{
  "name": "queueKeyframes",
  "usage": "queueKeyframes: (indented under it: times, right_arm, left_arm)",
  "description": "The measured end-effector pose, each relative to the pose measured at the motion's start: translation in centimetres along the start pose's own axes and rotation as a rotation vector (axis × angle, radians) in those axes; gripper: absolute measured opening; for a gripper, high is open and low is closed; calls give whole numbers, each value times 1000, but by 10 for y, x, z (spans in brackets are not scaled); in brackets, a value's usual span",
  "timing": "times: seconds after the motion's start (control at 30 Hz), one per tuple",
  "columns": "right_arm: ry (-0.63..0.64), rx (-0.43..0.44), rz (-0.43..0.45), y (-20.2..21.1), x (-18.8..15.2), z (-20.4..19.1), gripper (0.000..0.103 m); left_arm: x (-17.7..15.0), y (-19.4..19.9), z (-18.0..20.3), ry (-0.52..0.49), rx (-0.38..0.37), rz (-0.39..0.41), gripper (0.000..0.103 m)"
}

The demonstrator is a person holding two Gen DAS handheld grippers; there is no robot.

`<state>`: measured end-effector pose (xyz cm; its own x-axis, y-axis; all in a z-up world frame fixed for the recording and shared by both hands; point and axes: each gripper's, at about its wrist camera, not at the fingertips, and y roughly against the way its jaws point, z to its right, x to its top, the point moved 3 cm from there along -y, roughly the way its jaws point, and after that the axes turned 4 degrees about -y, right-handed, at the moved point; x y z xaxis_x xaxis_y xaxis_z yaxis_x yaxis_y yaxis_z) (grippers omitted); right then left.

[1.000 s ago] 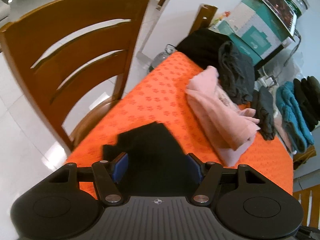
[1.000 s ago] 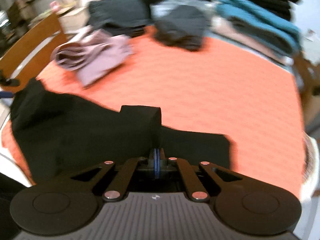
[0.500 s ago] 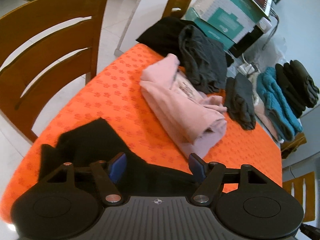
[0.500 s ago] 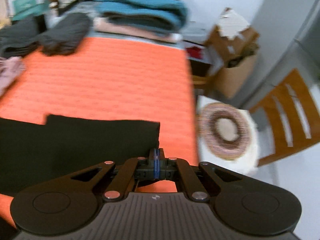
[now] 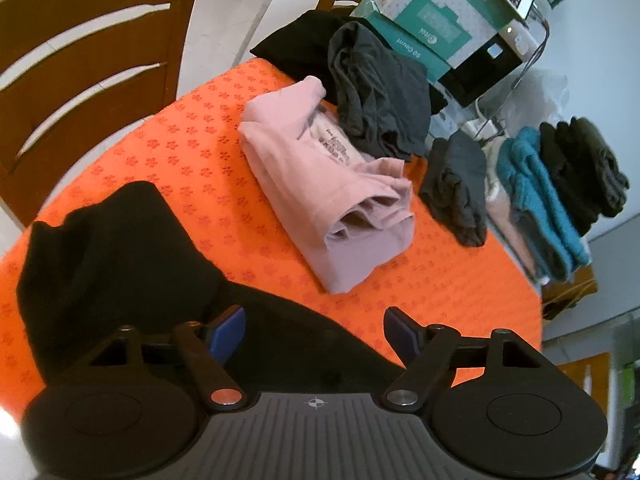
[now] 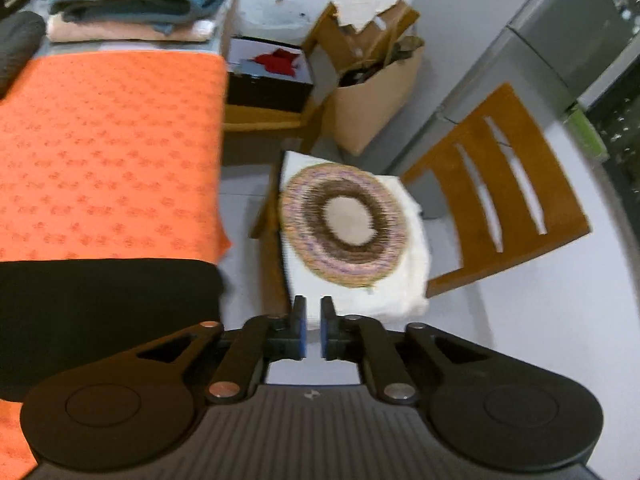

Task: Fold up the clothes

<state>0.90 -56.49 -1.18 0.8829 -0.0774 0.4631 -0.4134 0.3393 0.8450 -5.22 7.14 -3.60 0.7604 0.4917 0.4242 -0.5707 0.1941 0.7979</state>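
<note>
A black garment [image 5: 120, 248] lies spread along the near edge of the orange table [image 5: 200, 152]; its other end shows in the right wrist view [image 6: 104, 296] at the table's right corner. My left gripper [image 5: 314, 330] is open and empty, just above the black garment. My right gripper [image 6: 313, 326] has its jaws a small gap apart and holds nothing; it has swung off the table's right edge, beside the garment's end.
A folded pink garment [image 5: 332, 184], dark grey clothes [image 5: 376, 92] and a small grey bundle [image 5: 460, 184] lie on the table. Stacked teal and dark clothes [image 5: 548, 192] sit at the far right. Wooden chairs [image 5: 80, 60] [image 6: 500, 184], a round mat [image 6: 344, 224], cardboard box [image 6: 372, 92].
My right gripper let go of the black garment's end, opened slightly and swung right, off the table. My left gripper stayed open and turned right over the garment.
</note>
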Motion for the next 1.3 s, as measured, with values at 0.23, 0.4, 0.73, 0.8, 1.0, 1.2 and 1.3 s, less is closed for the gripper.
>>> queueKeyframes:
  times: [0.23,0.4,0.73,0.8,1.0,1.2,1.3]
  right_arm:
    - [45,294,32,19,11,-64,45]
    - [131,472,19,34,13,-130,48]
    - [308,732,-3,88,-9,-267,49]
    - [336,765,-13,98,-15,-295,50]
    - [444,844,-32,124,-37,-373,51]
    - [529,869,-41,142,-57,-432,67]
    - [601,854,-36,150,-69,-462,69]
  left_arm:
    - [7,11,-23,-16,229,73,86]
    - [14,16,-45,34,303,84,87]
    - [9,23,-65,76,310,74,87]
    - [7,25,-69,73,304,67,87]
    - [7,33,-82,64,283,55,87]
    - [10,40,-95,39,254,40,88]
    - [12,41,-97,0,233,30,88]
